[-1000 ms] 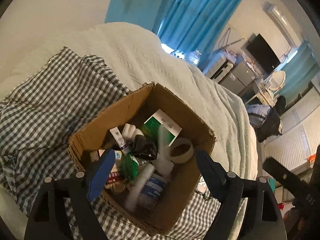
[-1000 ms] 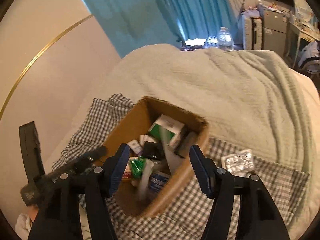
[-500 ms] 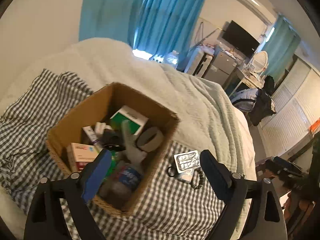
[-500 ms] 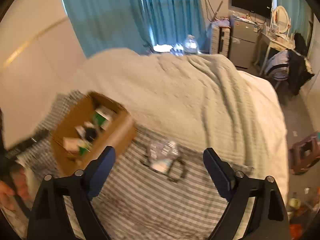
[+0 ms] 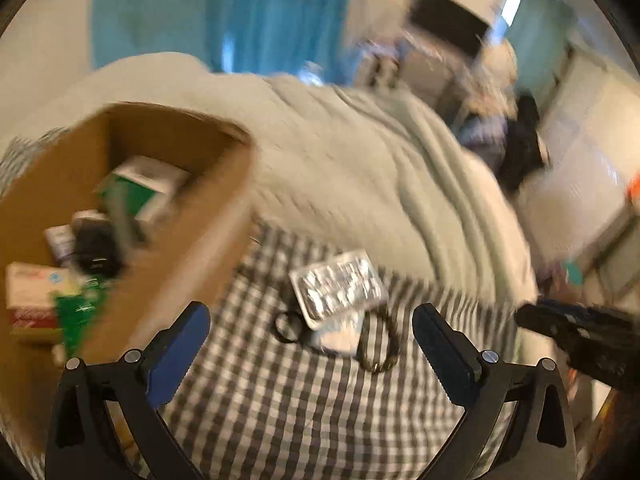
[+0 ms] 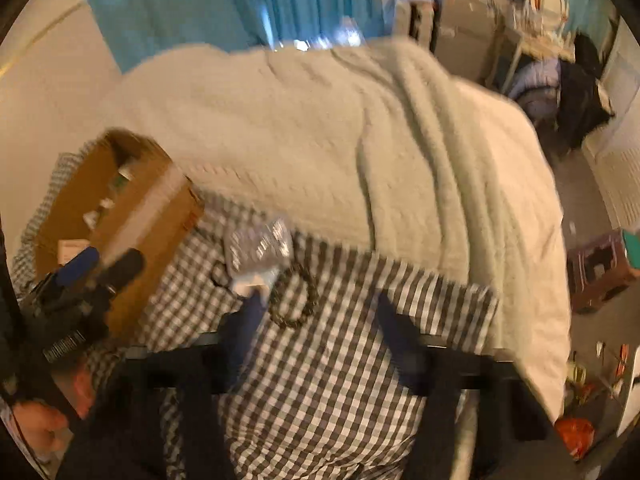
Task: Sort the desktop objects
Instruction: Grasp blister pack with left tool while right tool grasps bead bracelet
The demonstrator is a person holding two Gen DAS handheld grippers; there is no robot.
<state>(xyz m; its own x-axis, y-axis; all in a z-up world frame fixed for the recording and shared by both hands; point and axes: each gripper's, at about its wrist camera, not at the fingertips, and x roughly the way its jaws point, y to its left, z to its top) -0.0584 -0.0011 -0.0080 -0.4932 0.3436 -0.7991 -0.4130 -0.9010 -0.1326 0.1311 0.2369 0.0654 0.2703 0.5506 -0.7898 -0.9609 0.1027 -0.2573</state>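
A cardboard box (image 5: 192, 240) full of small items stands on a checked cloth (image 5: 280, 400) on a bed; it also shows in the right wrist view (image 6: 160, 220). To its right lie a silver blister pack (image 5: 338, 286), a white item (image 5: 340, 334) under it, a dark bead bracelet (image 5: 378, 340) and a small dark ring (image 5: 288, 326). My left gripper (image 5: 310, 342) is open and empty, just short of this pile. My right gripper (image 6: 320, 312) is open and empty, near the blister pack (image 6: 260, 244) and bracelet (image 6: 292, 300). Both views are blurred.
A pale green blanket (image 5: 380, 168) covers the bed beyond the cloth. Blue curtains (image 5: 260, 12) and room furniture stand behind. The left gripper shows at left in the right wrist view (image 6: 96, 276). The bed's edge drops off at the right (image 6: 560, 340).
Both grippers have swung right, away from over the box and toward the blister pack pile on the cloth. Both have stayed open and empty.
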